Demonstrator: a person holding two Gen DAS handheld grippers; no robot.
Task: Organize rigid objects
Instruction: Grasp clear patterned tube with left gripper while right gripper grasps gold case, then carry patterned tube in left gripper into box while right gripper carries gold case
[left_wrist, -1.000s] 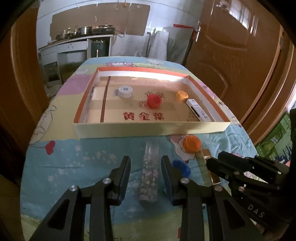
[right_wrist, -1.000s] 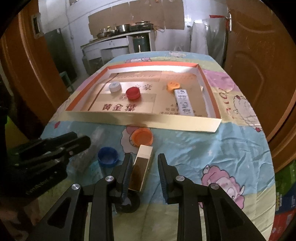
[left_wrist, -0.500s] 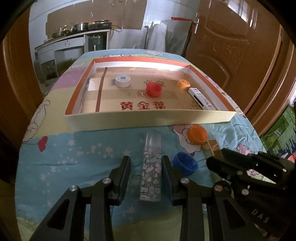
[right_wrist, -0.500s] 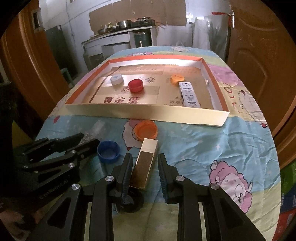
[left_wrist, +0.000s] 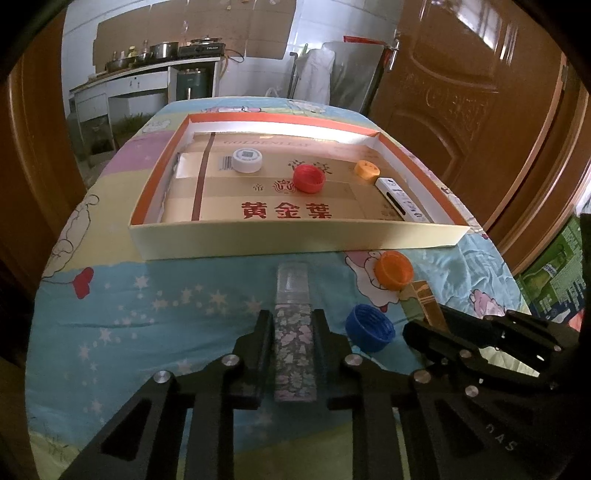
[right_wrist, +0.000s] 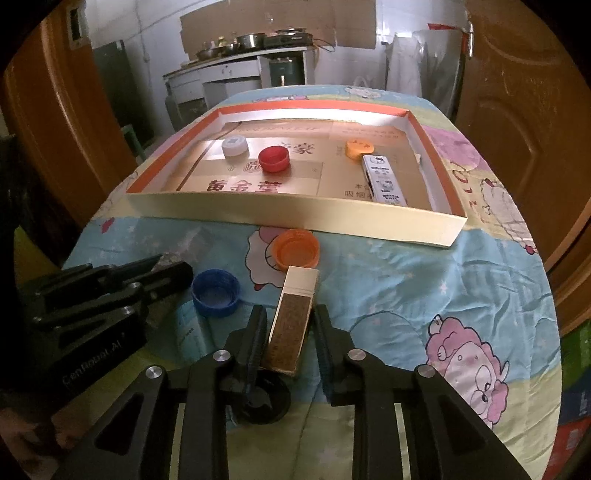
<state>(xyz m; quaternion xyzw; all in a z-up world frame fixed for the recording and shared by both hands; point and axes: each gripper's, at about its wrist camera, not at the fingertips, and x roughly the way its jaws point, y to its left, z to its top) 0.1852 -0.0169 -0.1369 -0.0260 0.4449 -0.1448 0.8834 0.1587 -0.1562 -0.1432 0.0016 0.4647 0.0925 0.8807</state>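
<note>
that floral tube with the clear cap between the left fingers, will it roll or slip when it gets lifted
The floral tube looks rigid, so it should not flex in the left gripper, whose jaws have just closed onto its sides. It looks small and probably light. Its surface looks smooth, so it might slide a little. If round, it may roll on the tablecloth once released; its cross-section is unclear.

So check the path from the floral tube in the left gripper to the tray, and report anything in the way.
Only the tray's near wall stands between the floral tube and the tray floor; the tube must be lifted over it. The cloth between them is bare.
</note>
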